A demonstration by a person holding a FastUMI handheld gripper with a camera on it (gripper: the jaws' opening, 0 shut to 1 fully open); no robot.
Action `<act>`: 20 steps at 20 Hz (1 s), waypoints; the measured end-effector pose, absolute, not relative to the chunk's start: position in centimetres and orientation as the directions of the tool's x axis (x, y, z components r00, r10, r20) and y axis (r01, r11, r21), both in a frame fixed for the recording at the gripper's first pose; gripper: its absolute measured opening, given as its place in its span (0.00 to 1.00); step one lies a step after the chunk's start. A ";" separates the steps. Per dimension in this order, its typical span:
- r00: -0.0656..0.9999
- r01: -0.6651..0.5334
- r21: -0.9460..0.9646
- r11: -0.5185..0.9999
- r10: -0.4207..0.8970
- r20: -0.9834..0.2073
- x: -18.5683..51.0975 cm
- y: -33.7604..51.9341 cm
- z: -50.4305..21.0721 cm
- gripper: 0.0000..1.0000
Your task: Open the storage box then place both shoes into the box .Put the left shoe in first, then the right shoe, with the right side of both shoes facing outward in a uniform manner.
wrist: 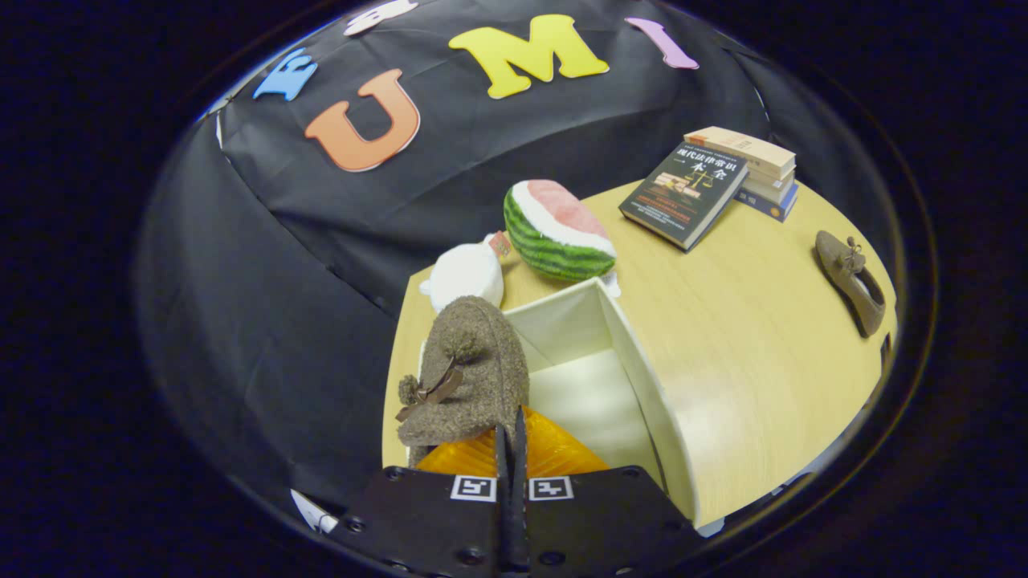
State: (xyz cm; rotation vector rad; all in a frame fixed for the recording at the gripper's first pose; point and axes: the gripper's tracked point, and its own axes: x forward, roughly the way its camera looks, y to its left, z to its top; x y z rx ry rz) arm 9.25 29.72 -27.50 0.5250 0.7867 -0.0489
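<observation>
1. The claw (509,449) has its fingers closed on the fuzzy brown shoe (470,373), which hangs just ahead of them and blocks the way straight forward on their left.
2. Right of the shoe, the open white storage box (642,385) has a bare floor, so there is room to go down inside.
3. The box's right wall stands upright just right of the claw, barring a sideways move onto the table (747,337).
4. Beyond the box, a white plush toy (466,274) and a watermelon plush (556,231) crowd its far corner.
5. Far right, the open tabletop offers wide passage; books (719,183) and the second shoe (851,281) sit at its edges.
</observation>
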 end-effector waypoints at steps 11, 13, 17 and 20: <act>0.628 0.222 0.395 0.892 0.179 -0.758 10.5 31.6 -33.4 0.04; 0.603 0.214 0.400 0.891 0.202 -0.772 10.5 32.0 -33.7 0.09; 0.585 0.186 0.405 0.895 0.231 -0.778 10.4 33.0 -33.8 0.41; 0.606 0.150 0.406 0.901 0.241 -0.758 10.6 33.2 -32.3 0.62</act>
